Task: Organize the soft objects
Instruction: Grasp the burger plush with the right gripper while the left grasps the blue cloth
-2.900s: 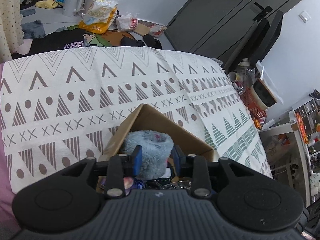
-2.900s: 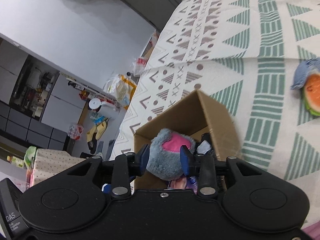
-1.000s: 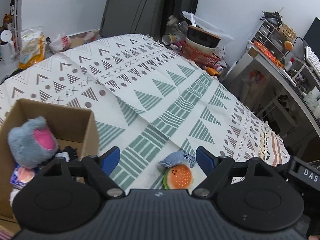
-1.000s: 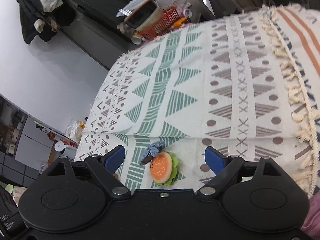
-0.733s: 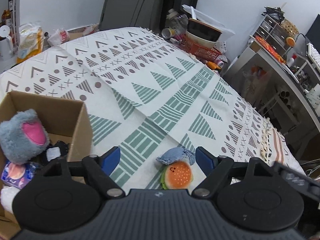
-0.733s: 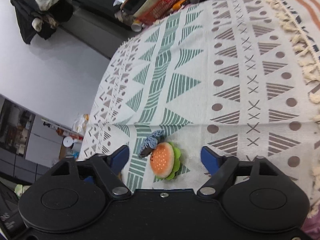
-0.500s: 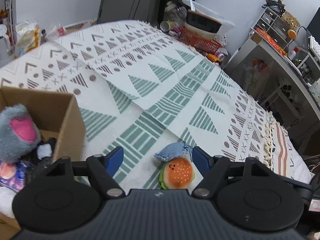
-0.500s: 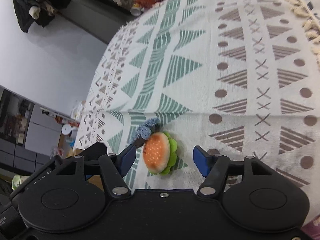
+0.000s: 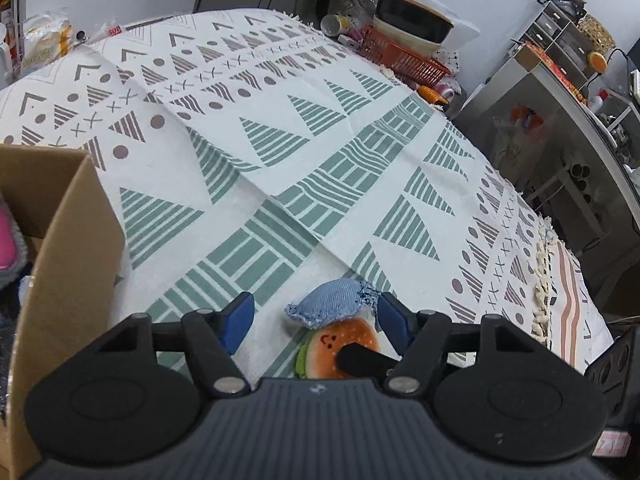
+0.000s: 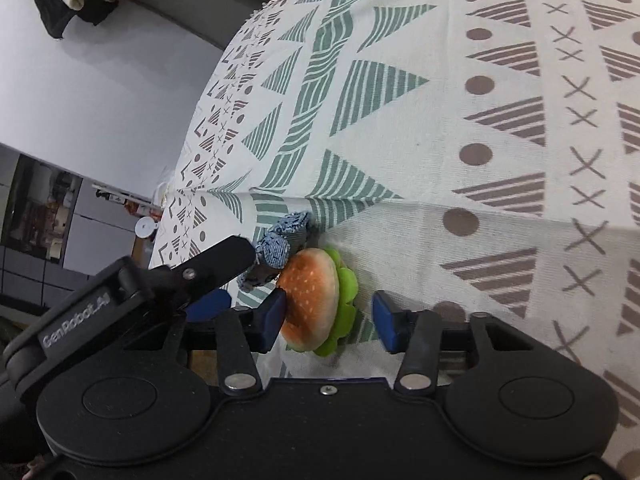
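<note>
Both tongs are closing in on the same small pile low in the frame. The right tongs (image 10: 329,318) are standing wide open around the plush burger (image 10: 316,298), one blue pad touching its bun and the other well clear, gripping nothing yet (likely lined up to pinch it across its soft middle). The left tongs (image 9: 314,322) are also spread wide and empty, straddling the denim pouch (image 9: 334,308) lying against the burger on the patterned blanket (image 9: 280,128). The cardboard box (image 9: 72,248), at the left edge of the left view, is probably waiting to receive both.
</note>
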